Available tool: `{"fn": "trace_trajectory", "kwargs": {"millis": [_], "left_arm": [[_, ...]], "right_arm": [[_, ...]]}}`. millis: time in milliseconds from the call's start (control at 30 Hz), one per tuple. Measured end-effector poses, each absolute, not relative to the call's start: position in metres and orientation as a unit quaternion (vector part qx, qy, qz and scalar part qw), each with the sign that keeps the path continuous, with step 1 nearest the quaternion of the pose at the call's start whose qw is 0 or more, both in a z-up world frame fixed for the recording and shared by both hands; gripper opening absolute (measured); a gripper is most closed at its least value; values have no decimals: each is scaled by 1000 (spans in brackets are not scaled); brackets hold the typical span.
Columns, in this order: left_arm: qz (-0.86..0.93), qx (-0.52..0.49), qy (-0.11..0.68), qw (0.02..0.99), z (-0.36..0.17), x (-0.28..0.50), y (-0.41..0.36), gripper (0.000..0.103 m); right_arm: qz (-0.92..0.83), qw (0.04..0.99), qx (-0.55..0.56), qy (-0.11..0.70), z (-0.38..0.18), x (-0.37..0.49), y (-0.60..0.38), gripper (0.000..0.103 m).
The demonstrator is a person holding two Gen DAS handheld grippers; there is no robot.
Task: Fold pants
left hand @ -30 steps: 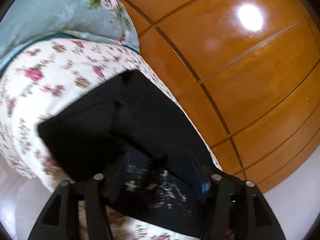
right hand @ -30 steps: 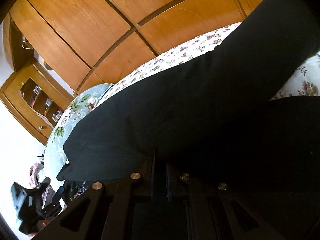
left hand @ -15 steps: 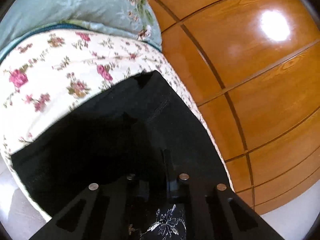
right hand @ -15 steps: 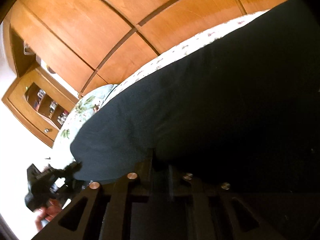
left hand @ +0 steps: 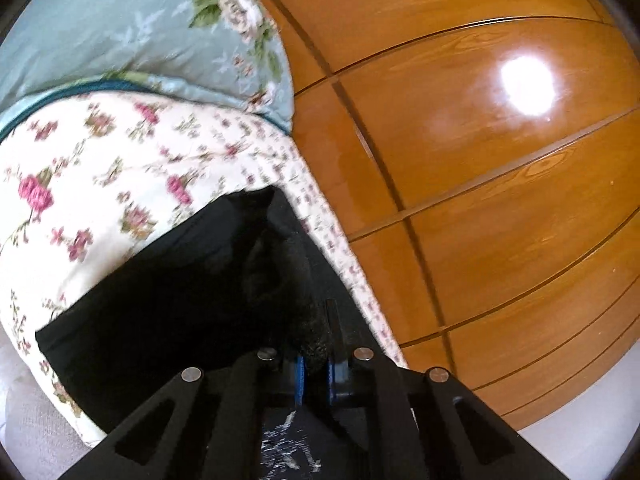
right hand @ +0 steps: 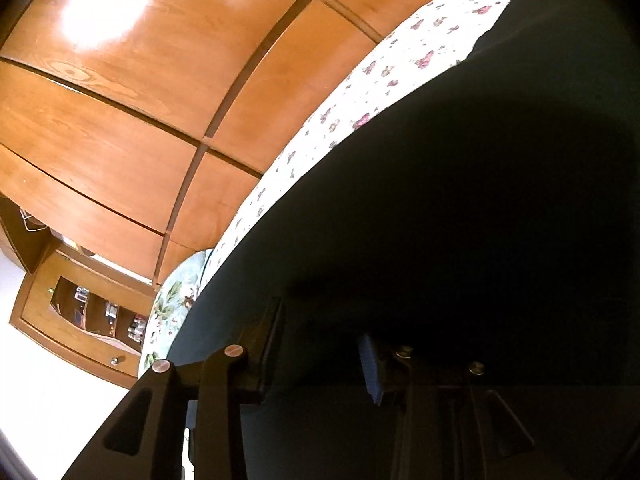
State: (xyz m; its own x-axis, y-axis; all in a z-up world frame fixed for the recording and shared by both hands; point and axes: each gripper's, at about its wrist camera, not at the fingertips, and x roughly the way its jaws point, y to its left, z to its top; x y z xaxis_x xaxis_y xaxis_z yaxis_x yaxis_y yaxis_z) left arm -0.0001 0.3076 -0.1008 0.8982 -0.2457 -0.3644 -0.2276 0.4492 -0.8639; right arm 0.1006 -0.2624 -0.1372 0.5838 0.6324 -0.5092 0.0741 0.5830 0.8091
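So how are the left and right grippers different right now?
The left gripper is shut, its fingers pinching a bunched fold of the black pants; the right gripper is open, fingers spread wide with no fabric pinched between them. The left one looks across the floral bedspread; the right one's view is mostly pants. Both are black.

Home bedroom, floral bedsheet (left hand: 100,168), blue floral pillow (left hand: 120,28), glossy wooden wardrobe doors (left hand: 500,168)

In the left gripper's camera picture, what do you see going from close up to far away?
left gripper pinching the black pants → white flowery bedspread → pale blue flowery pillow. The shiny wooden wardrobe runs along the right side.
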Motion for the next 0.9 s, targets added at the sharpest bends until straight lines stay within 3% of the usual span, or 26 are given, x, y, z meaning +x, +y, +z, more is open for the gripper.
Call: {"fn": "trace_trajectory", "kwargs": {"millis": [100, 200, 233, 300, 333, 400, 533, 633, 900], "left_arm": [[-15, -523, 212, 825, -90, 0, 308, 7], [-14, -521, 216, 826, -90, -1, 307, 7], [-14, -525, 218, 823, -91, -2, 306, 7], [-13, -533, 219, 817, -94, -6, 309, 7], [-12, -534, 219, 816, -94, -7, 309, 7], [-14, -529, 220, 819, -91, -9, 311, 7], [-22, -508, 203, 837, -79, -14, 314, 7], [-14, -504, 191, 842, -81, -23, 322, 7], [46, -491, 272, 826, -142, -50, 329, 7]], "right_arm": [[193, 781, 420, 420, -131, 91, -262, 49], [191, 788, 409, 419, -131, 89, -260, 52], [189, 785, 416, 418, -133, 90, -262, 48], [180, 781, 430, 416, -136, 93, -268, 29], [175, 779, 435, 418, -136, 94, -271, 8], [189, 785, 442, 390, -124, 90, -278, 8], [223, 851, 348, 322, -59, 62, -272, 8], [252, 854, 331, 312, -42, 40, -270, 8], [259, 849, 219, 405, -99, -8, -241, 8]]}}
